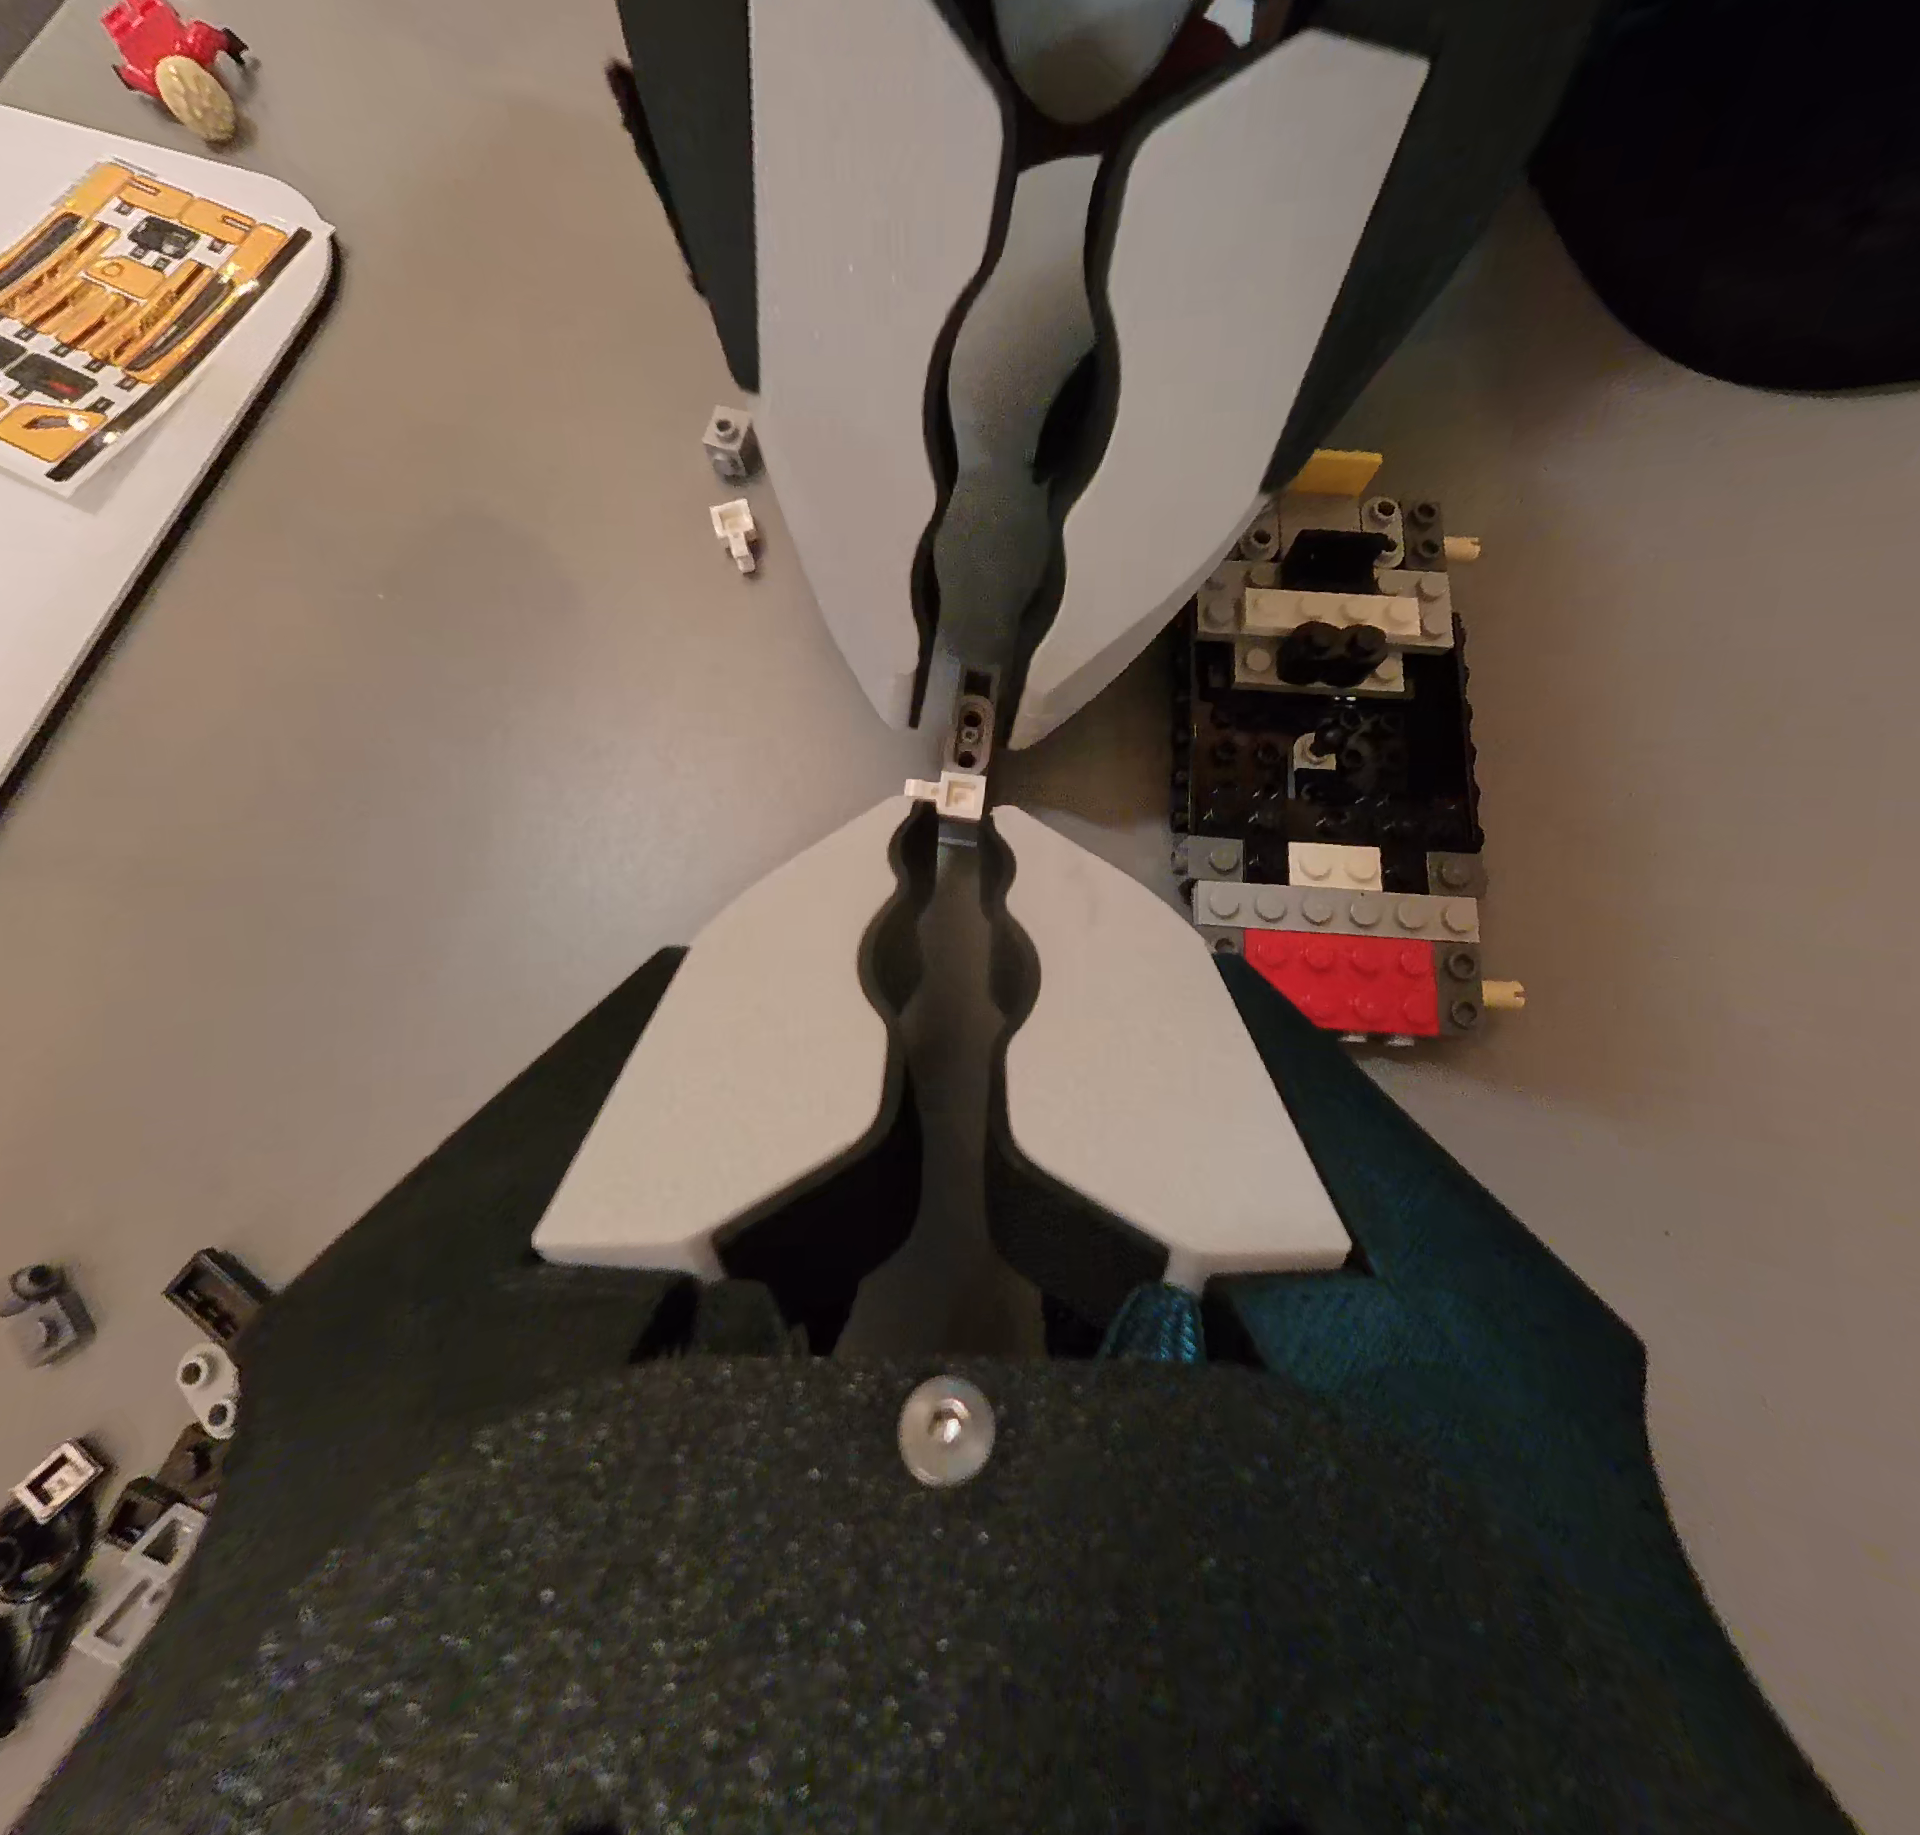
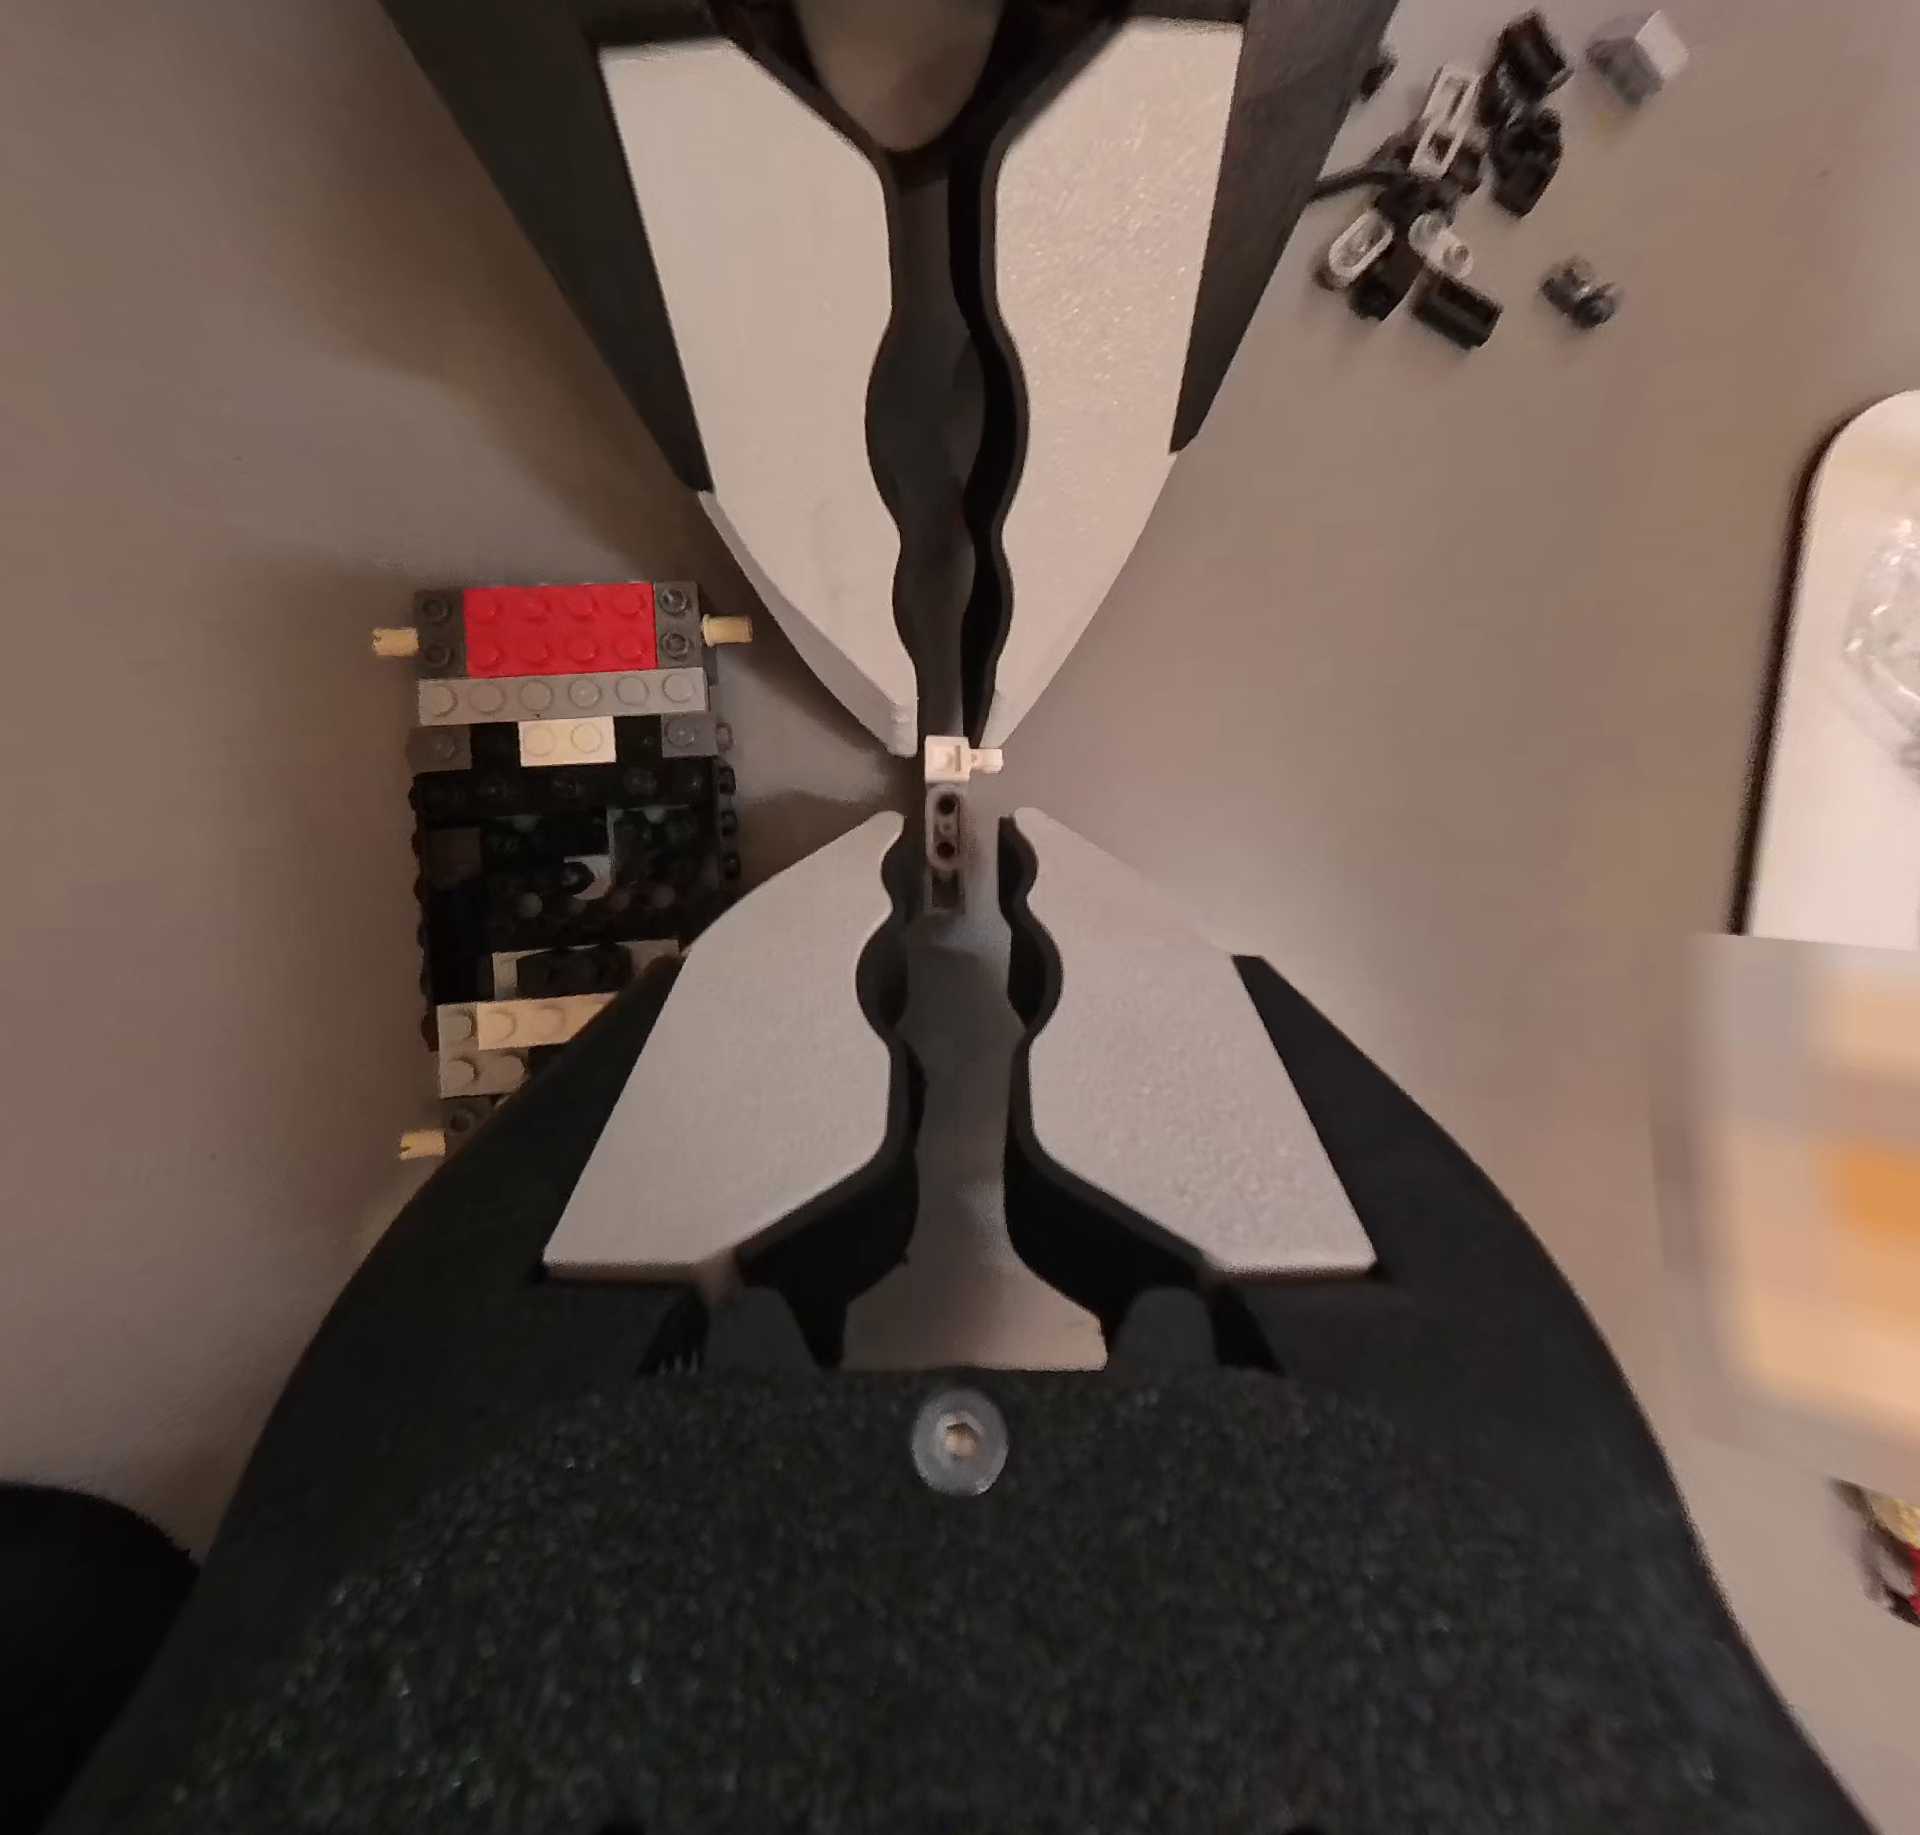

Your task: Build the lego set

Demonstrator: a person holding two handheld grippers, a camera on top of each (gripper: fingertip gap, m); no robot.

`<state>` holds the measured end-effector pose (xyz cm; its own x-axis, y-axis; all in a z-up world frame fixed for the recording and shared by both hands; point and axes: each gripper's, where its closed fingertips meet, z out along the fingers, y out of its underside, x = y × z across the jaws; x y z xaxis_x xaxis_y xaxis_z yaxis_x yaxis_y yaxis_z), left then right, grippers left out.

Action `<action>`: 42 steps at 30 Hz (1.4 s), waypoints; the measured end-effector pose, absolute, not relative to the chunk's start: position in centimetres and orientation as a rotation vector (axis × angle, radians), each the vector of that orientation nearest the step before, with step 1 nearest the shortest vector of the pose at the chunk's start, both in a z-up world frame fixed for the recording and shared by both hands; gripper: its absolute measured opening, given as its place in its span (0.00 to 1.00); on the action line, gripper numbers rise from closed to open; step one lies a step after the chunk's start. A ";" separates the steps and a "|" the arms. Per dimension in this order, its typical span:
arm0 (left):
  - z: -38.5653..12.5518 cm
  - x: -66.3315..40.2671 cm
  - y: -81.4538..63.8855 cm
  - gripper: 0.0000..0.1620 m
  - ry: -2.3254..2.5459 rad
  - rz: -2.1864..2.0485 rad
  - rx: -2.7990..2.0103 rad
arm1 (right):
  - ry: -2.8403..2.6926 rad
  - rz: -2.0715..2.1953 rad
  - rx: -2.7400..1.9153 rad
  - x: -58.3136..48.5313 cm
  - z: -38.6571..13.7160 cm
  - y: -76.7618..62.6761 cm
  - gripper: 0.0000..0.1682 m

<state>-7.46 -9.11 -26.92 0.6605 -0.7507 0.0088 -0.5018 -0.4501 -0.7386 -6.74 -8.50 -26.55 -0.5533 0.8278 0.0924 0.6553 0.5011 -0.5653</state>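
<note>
Two hand-held grippers meet tip to tip above the grey table (image 1: 468,746), just beside the partly built car chassis (image 1: 1335,798), which serves as the landmark here. The left gripper (image 1: 954,817) is closed narrowly on a small white clip piece (image 1: 958,793); the right gripper (image 2: 945,855) is closed narrowly on a small dark grey brick with holes (image 2: 945,824). The two pieces lie end to end and appear to touch, though the view is too tight to say whether they are joined. Their shared long axis runs along both grippers' fingers, so the coming move is judged to be a straight push along that line; the white piece's peg points sideways, away from the chassis. Neither gripper is nearer: each piece sits at its own holder's fingertips.

Counts: one chassis; two held pieces; two loose small pieces, one grey (image 1: 730,447) and one white (image 1: 736,528), on the far side of the grippers from the chassis; one red wheeled sub-assembly (image 1: 171,55) and one sticker sheet (image 1: 114,310) farther that way; a heap of loose black and grey parts (image 2: 1455,175), too tangled to count
</note>
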 end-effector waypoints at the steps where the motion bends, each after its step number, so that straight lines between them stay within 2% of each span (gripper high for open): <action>1: -26.9 -7.4 -9.1 0.05 0.965 -0.435 -2.145 | -2.374 0.705 -1.206 -6.9 -26.1 -8.6 0.08; 10: -27.0 -7.4 -9.2 0.05 0.967 -0.434 -2.148 | -2.383 0.683 -1.189 -6.6 -27.1 -8.9 0.10; 15: -27.0 -7.4 -9.2 0.05 0.973 -0.431 -2.145 | -2.378 0.691 -1.187 -7.0 -27.5 -9.0 0.05; 36: -26.3 -7.6 -9.2 0.07 0.998 -0.426 -2.112 | -2.293 0.821 -1.186 -6.9 -26.7 -9.1 0.05; 42: -24.8 -8.0 -9.5 0.12 0.798 -0.771 -2.130 | -2.260 0.783 -1.158 -6.9 -25.8 -8.7 0.04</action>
